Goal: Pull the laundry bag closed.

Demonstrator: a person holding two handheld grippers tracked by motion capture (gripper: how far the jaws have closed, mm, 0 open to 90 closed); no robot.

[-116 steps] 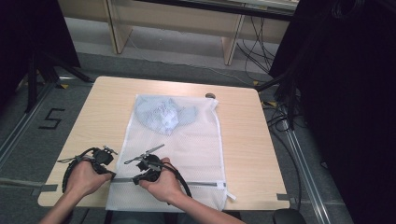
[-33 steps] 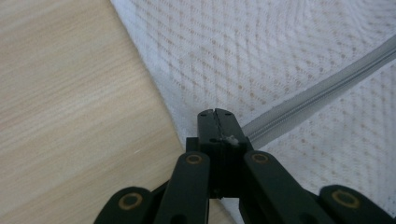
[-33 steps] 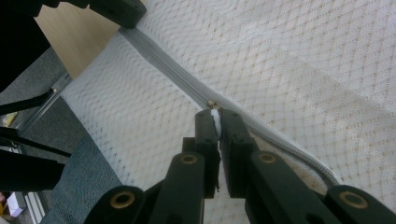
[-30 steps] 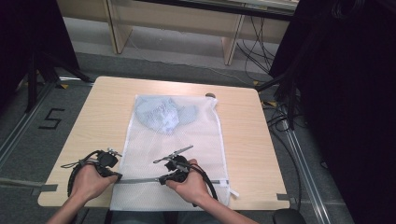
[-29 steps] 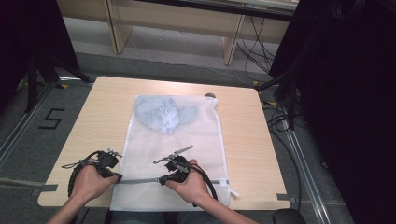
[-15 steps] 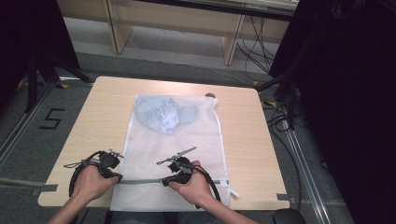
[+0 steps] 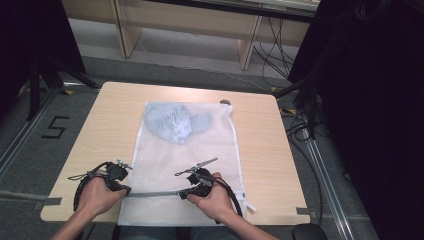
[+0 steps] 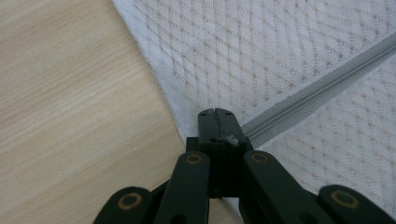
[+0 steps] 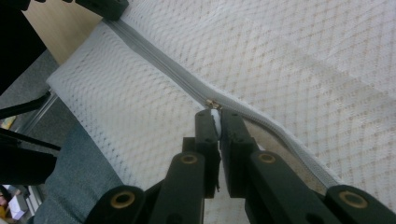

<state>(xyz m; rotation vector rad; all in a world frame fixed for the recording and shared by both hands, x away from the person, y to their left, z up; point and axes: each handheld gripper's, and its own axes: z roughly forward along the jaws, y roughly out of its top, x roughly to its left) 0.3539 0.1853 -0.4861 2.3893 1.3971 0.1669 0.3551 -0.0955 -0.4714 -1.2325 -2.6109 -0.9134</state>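
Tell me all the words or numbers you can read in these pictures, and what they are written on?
"5": a black numeral marked on the grey floor, left of the wooden table.
White mesh bag: no readable print; the pale blue cloth inside shows a pattern too blurred to read.
Zipper: no lettering.

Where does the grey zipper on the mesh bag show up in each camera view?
High view: zipper runs level near the bag's near edge, between the two hands.
Left gripper view: it runs from the shut claw up to the right edge.
Right gripper view: it slants from upper left to the claw.
Shared landmark: white mesh bag.
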